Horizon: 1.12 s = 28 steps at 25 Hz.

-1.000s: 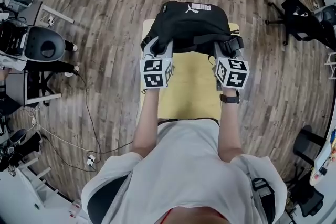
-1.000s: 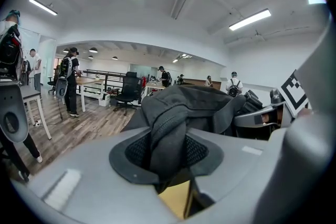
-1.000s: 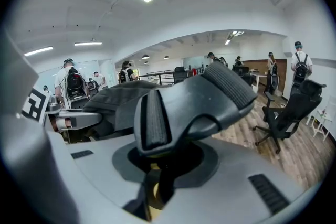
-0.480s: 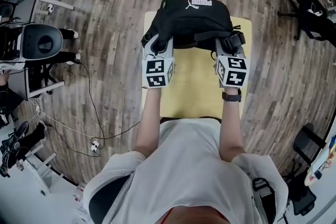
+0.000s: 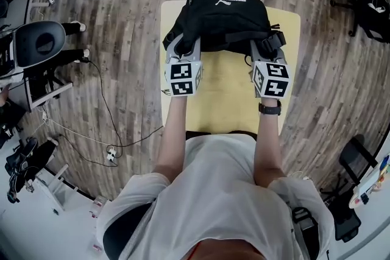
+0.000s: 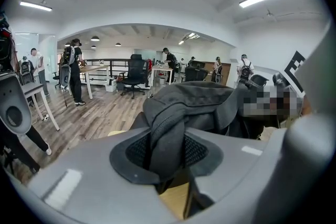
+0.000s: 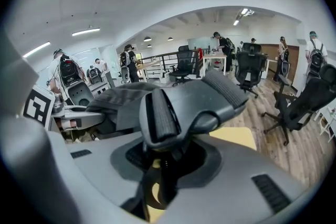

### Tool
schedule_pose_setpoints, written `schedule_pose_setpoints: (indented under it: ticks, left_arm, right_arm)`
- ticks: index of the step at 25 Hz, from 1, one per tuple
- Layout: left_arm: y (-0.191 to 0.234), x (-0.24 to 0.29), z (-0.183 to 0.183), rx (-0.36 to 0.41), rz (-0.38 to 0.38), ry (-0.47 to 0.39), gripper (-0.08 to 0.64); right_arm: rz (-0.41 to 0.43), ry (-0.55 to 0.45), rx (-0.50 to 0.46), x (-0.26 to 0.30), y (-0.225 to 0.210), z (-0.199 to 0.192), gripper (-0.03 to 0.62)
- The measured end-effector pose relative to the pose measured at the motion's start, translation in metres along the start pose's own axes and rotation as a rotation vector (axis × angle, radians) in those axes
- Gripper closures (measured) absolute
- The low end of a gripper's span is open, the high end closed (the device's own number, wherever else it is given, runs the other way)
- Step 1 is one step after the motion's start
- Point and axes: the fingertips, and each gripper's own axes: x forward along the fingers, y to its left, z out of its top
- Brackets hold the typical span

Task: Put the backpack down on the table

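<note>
The left gripper's (image 6: 169, 161) fingers (image 6: 79, 181) stand only narrowly apart and are clamped on a folded strap (image 6: 167, 131) that rises from between them, with a sliver of yellow showing below it. The right gripper's (image 7: 160, 168) fingers (image 7: 252, 178) have just been opening a little. A padded strap (image 7: 164, 113) is between them, its thin webbing running down through the gap, and the pads look to be pressing on it. Both straps lead up into the black backpack (image 5: 218, 21), which lies across the far end of the yellow counter (image 5: 225, 91), its near edge at the two grippers and its white-logo side farthest from the person. Whether it rests fully on the counter cannot be told. Behind the fingers sit the marker cubes, left (image 5: 183, 79) and right (image 5: 271, 79), with the person's bare forearms stretching back over the near half of the counter. Around it is a wooden floor (image 5: 122, 15), with a black chair (image 5: 42, 45) off to the left.
</note>
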Motion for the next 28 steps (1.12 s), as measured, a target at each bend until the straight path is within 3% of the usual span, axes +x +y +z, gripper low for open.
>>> schedule_pose_setpoints:
  ticks: [21, 28]
  left_arm:
    - [0.006, 0.062, -0.060, -0.004, 0.025, 0.099, 0.446]
    - [0.003, 0.062, -0.099, -0.061, 0.048, 0.132, 0.417]
  right_arm:
    - [0.015, 0.120, -0.049, 0.072, -0.027, -0.055, 0.479]
    - [0.035, 0.149, -0.096, 0.083, -0.031, -0.073, 0.426]
